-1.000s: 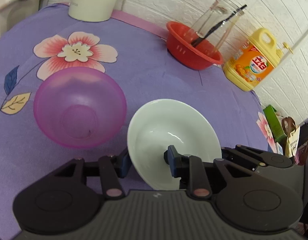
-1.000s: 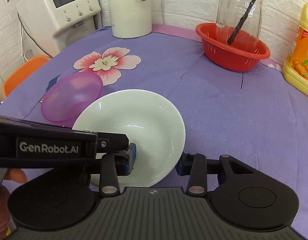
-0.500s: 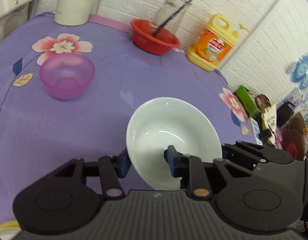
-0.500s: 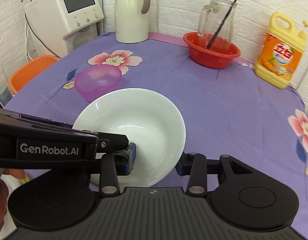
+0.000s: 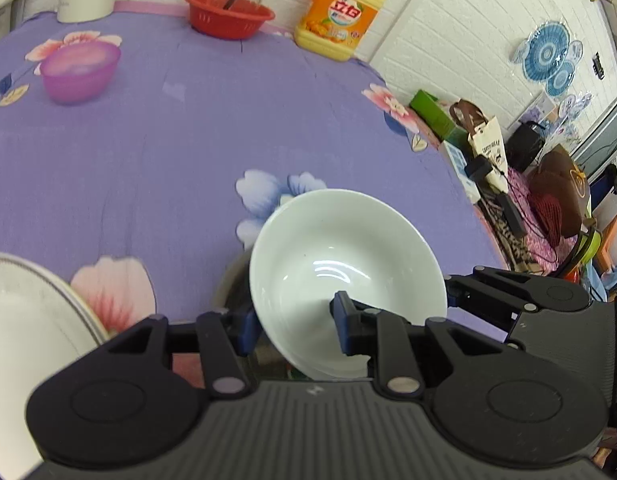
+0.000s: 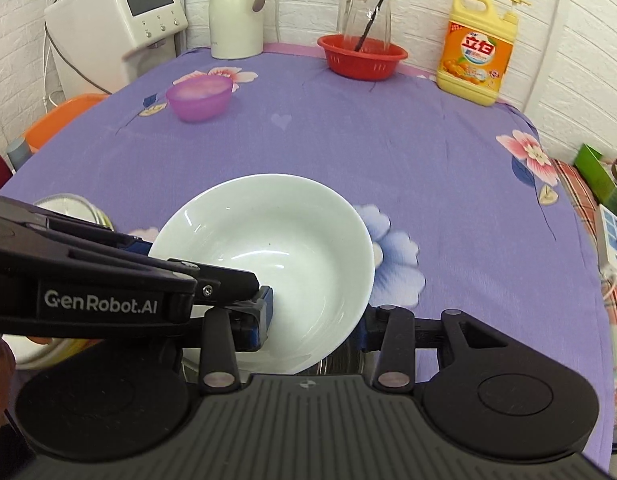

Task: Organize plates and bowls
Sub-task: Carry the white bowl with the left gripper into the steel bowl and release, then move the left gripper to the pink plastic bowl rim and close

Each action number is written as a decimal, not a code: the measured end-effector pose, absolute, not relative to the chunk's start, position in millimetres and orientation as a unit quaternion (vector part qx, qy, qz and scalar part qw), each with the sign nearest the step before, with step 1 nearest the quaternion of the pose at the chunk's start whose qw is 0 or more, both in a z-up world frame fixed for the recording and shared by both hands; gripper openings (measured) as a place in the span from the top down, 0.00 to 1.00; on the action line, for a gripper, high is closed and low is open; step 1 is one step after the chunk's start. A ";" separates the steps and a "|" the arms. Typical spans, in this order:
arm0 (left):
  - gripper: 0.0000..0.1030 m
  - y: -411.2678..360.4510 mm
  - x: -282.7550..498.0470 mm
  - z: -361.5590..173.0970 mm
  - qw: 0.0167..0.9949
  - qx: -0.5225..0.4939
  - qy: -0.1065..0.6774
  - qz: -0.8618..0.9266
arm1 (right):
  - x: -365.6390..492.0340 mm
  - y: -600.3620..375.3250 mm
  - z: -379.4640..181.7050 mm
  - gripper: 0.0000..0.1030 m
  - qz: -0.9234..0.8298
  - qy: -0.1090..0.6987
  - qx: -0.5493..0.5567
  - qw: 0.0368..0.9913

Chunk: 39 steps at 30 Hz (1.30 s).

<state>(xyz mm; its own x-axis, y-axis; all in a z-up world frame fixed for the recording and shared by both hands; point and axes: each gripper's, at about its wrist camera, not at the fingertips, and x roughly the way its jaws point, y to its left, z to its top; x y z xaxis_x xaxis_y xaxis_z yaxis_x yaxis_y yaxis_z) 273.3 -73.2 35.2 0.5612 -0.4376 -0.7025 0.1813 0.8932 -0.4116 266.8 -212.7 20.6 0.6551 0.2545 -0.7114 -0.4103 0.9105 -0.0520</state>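
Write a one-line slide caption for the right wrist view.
Both grippers grip a white bowl by its rim above the purple floral tablecloth, with a purple bowl behind.

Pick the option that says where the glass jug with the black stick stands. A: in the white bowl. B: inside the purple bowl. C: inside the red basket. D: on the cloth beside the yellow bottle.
C: in the right wrist view the glass jug stands upright inside the red basket, near the wall.

"GenRobot.AI" in white on the black left claw; red "立白" on the yellow detergent bottle.
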 end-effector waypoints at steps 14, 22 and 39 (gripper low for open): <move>0.29 -67.0 259.0 41.8 0.883 -0.129 0.413 -0.184 | 251.8 -239.3 9.6 0.30 0.206 0.367 -0.016 0.907; 0.24 -61.2 250.7 72.5 0.908 -0.091 0.367 -0.181 | 243.3 -244.8 27.6 0.00 0.196 0.329 -0.003 0.924; 0.23 15.8 268.0 85.0 0.937 -0.041 0.336 -0.088 | 280.5 -210.3 45.6 0.00 0.215 0.329 -0.017 0.919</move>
